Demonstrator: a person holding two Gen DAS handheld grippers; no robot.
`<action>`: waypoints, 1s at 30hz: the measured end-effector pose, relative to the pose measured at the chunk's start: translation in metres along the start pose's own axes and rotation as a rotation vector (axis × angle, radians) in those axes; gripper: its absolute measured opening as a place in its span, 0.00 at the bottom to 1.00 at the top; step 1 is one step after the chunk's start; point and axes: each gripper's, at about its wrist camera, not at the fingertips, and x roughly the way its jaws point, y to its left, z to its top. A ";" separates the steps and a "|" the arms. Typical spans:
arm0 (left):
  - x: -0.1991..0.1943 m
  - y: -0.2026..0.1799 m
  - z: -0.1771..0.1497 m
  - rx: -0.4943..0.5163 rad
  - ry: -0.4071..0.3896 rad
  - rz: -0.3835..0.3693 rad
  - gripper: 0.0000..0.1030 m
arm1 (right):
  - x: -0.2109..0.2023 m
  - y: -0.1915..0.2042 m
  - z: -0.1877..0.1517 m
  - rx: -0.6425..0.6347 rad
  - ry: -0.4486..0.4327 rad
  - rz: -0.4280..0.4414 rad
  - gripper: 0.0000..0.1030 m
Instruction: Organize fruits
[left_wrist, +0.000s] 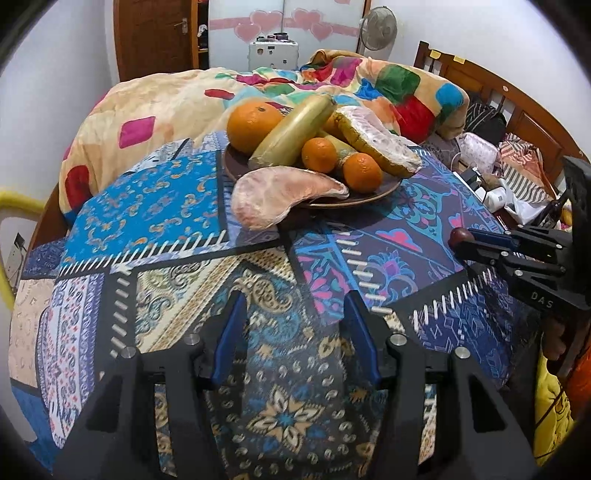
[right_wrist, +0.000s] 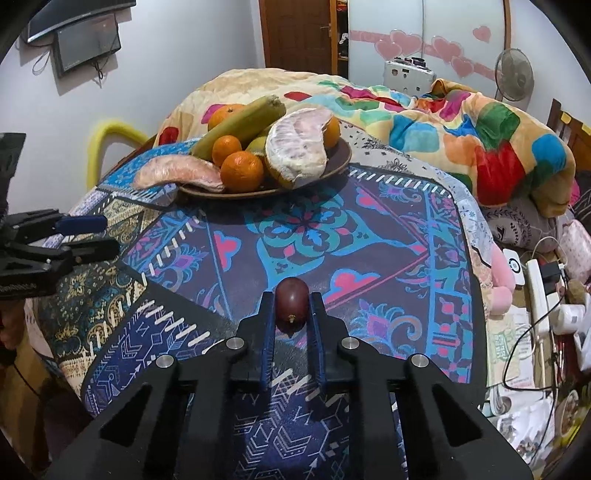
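A brown plate (left_wrist: 380, 192) (right_wrist: 340, 155) on the patterned cloth holds oranges (left_wrist: 253, 125) (right_wrist: 242, 171), a banana (left_wrist: 291, 129) (right_wrist: 240, 123) and a peeled pomelo piece (left_wrist: 376, 140) (right_wrist: 299, 144). A second pomelo segment (left_wrist: 280, 197) (right_wrist: 177, 171) hangs over the plate's near rim. My right gripper (right_wrist: 291, 308) (left_wrist: 460, 240) is shut on a dark red grape (right_wrist: 291, 301) (left_wrist: 459, 236), above the cloth, short of the plate. My left gripper (left_wrist: 295, 314) (right_wrist: 96, 236) is open and empty over the cloth.
The patterned cloth (left_wrist: 177, 266) (right_wrist: 369, 251) covers a raised surface. A colourful blanket (left_wrist: 369, 81) (right_wrist: 461, 125) lies behind the plate. Cables, a power strip (right_wrist: 539, 291) and clutter lie to the right. A yellow padded rail (right_wrist: 107, 136) stands at the left.
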 end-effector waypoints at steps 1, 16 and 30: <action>0.004 -0.001 0.004 -0.004 0.009 -0.006 0.45 | -0.001 -0.001 0.001 0.001 -0.006 0.002 0.16; 0.045 -0.011 0.046 0.029 0.043 0.059 0.43 | -0.005 -0.017 0.016 0.009 -0.062 0.029 0.16; 0.056 -0.016 0.050 0.056 0.026 0.091 0.17 | 0.001 -0.025 0.014 0.018 -0.058 0.049 0.16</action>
